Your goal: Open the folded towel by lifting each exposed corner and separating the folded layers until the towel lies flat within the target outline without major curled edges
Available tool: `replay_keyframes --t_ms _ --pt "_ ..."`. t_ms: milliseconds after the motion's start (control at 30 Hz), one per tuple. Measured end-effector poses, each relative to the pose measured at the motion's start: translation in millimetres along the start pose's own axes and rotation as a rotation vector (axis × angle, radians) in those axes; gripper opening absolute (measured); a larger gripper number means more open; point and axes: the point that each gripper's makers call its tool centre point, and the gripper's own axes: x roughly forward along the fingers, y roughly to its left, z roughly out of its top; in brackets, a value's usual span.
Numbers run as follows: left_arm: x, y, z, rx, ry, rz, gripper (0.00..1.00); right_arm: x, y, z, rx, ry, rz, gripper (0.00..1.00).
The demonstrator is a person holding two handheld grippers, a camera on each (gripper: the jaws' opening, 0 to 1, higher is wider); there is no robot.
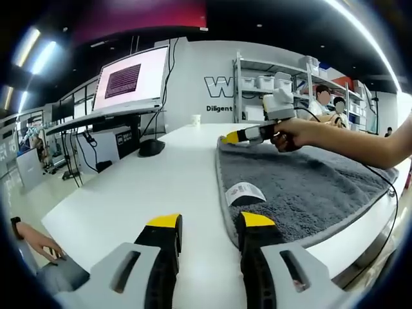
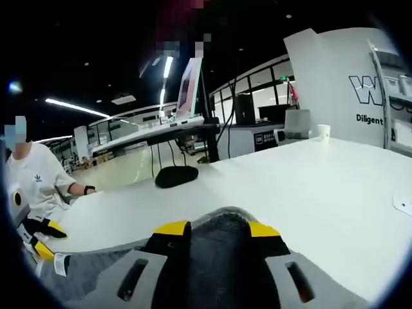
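A grey towel (image 1: 302, 187) lies on the white table (image 1: 148, 187) with a white label (image 1: 243, 193) near its front edge. My left gripper (image 1: 210, 221) is open low over that edge, one jaw above bare table and the other above the towel. At the towel's far corner a hand holds my right gripper (image 1: 233, 137). In the right gripper view, grey towel (image 2: 219, 257) fills the gap between the jaws and bulges past the tips, so the right gripper (image 2: 217, 228) is shut on it. The left gripper (image 2: 38, 241) and the label (image 2: 61, 262) show at the left.
A laptop (image 1: 132, 84) on a raised stand, a black mouse-like object (image 1: 152, 147) and a paper cup (image 1: 196, 120) stand at the table's far side. Shelving (image 1: 277, 84) and seated people are behind. A person (image 2: 35, 180) sits at the table's end.
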Motion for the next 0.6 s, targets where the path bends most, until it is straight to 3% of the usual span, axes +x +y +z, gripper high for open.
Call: replay_keyframes --t_ms 33,100,367,600 --pt "0 2.5 -0.4 -0.001 -0.003 0.01 0.37 5 0 -8.8 0.01 0.021 0.007 0.33" --pt "0 4.3 -1.2 -0.013 -0.006 0.021 0.39 5 -2 -8.5 -0.066 -0.003 -0.005 0.31" --pt "-3 6.1 1.4 0.009 -0.017 0.058 0.4 -4 2 -3.1 0.0 -0.01 0.013 0.32" --pt "-13 2.4 25.2 -0.018 -0.114 0.057 0.43 -26 3 12.7 -0.043 -0.055 0.026 0.34"
